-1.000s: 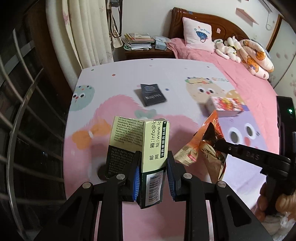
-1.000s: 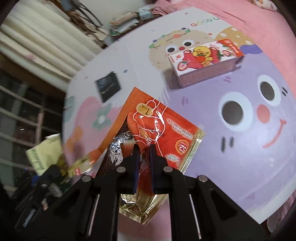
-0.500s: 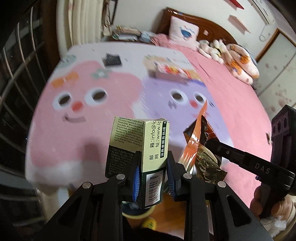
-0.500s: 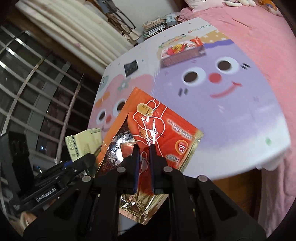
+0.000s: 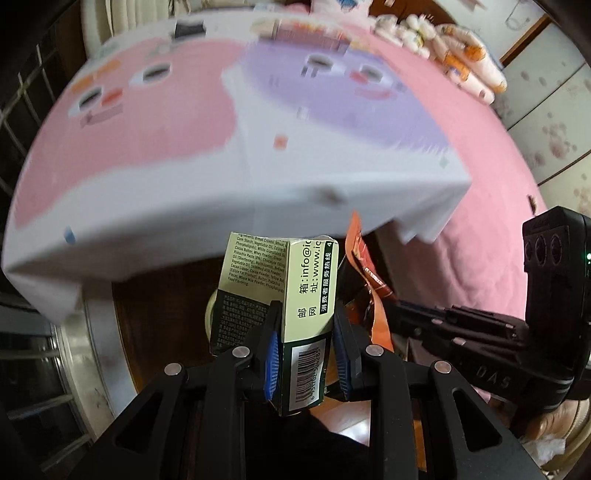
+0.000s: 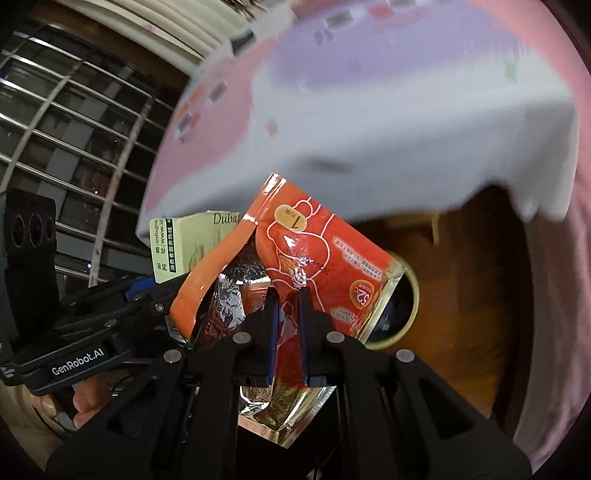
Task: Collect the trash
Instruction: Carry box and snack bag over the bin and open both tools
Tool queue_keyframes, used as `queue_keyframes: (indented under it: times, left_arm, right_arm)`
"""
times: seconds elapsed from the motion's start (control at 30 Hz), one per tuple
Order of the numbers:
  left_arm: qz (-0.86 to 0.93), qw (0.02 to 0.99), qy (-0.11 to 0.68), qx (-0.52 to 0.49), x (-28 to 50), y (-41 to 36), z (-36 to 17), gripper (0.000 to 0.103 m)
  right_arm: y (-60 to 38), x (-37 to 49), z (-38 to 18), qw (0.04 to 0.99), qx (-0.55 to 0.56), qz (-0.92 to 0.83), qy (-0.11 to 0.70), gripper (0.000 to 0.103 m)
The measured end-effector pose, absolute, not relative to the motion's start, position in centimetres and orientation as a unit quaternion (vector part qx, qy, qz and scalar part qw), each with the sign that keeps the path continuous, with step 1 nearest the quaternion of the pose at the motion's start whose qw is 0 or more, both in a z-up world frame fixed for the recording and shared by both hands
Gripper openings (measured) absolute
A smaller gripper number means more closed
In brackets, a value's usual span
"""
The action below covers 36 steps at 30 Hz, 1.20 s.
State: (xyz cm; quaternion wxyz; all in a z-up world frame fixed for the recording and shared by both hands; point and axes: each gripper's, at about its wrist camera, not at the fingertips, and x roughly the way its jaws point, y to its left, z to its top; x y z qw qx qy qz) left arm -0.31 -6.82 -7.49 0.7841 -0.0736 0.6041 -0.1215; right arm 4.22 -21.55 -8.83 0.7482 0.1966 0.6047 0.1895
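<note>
My left gripper (image 5: pixel 306 350) is clamped narrow on the pale green cardboard carton with a barcode panel (image 5: pixel 295 295), blue pads pressed on its two sides; the grip looks the same as a second ago. My right gripper (image 6: pixel 287 325) is pinched nearly shut on the torn orange foil snack wrapper (image 6: pixel 317 258), also as before.

Change since the earlier frames: a second ago both tongs were over the tabletop, with the cartoon-face tablecloth in pink, lilac and white (image 5: pixel 236 155) directly beneath. Now the cloth's hanging front edge fills the upper part of both views, motion-blurred, and both tongs sit off the table edge, pointing down at dark brown wooden floor (image 6: pixel 461 302).

Right wrist view only: a round cream-rimmed bin with a dark opening (image 6: pixel 408 295) stands on the floor, partly hidden behind the wrapper. The wrapper's silver lining shows at its torn side, and the carton (image 6: pixel 192 243) appears at left, just beside it. A hand (image 6: pixel 85 398) grips the left tool's handle.

Left wrist view only: a pale rim shows behind the carton; I cannot tell if it is the same bin. On the table's far side, blurred, lie a red and white box (image 5: pixel 306 31) and a small black packet (image 5: pixel 189 28). Pink bedding (image 5: pixel 498 155) lies at right.
</note>
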Motion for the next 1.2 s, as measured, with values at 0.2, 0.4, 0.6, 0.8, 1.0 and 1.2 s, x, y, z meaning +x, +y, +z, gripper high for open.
queue_keyframes:
  times: [0.2,0.4,0.6,0.8,1.0,1.2]
  left_arm:
    - [-0.115,0.764,0.631,-0.069,-1.0,-6.5,-16.5,0.025]
    - [-0.116,0.755,0.642,-0.065,-0.4,-6.0,-25.9,0.025]
    - [-0.136,0.744,0.653,-0.044,-0.3,-6.2,-34.9,0.025]
    - [-0.14,0.732,0.666,-0.027,1.0,-5.2,-41.0,0.035]
    - [-0.137,0.736,0.663,-0.01,1.1,-4.8,-44.5,0.072]
    - [-0.116,0.744,0.658,-0.012,1.6,-3.2,-43.9,0.079]
  right_arm:
    - [-21.2,2.8,-18.5,0.728,0.2,0.18,0.63,0.008]
    - [-20.8,3.3,-29.0,0.729,0.181,0.178,0.636,0.008]
    - [-20.4,3.4,-38.9,0.73,0.147,0.177,0.643,0.01]
    - [-19.8,4.3,-45.1,0.732,0.121,0.172,0.649,0.018]
    - [-18.5,5.1,-47.7,0.733,0.102,0.157,0.654,0.036]
    - [-17.8,5.5,-46.0,0.737,0.087,0.149,0.654,0.048]
